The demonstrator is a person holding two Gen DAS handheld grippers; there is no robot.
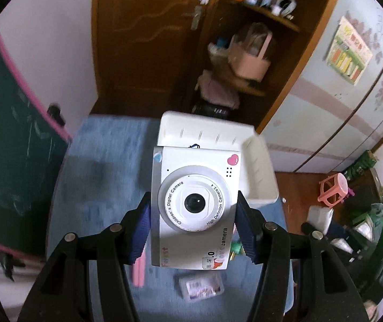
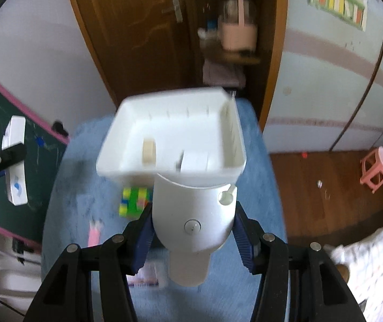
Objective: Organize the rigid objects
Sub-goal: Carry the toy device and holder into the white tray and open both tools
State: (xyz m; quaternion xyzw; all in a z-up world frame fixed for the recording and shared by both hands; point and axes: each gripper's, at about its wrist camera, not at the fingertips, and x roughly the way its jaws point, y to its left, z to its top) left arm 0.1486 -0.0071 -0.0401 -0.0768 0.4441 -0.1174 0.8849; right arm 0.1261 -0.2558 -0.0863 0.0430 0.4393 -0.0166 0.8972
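step: carrying items to white bin (image 2: 170,134) at frame centre | left gripper (image 1: 194,220) clamps toy camera (image 1: 195,206) | right gripper (image 2: 192,230) clamps white device (image 2: 194,214) just short of bin rim | next: likely advance over bin, release

From my remote seat I see a brown wooden door (image 1: 148,35) with a metal handle (image 1: 196,17); beside it stands an open wooden shelf unit (image 1: 269,21) that carries a pink basket (image 1: 250,61) and small figures; to the right is a pale blue wardrobe (image 1: 352,112) with a colourful poster (image 1: 348,51); the floor (image 2: 320,187) is reddish-brown wood, and a pink plastic stool (image 2: 376,170) stands on it; at left a green chalkboard (image 1: 9,145) with a pink frame leans against the white wall (image 1: 52,45).
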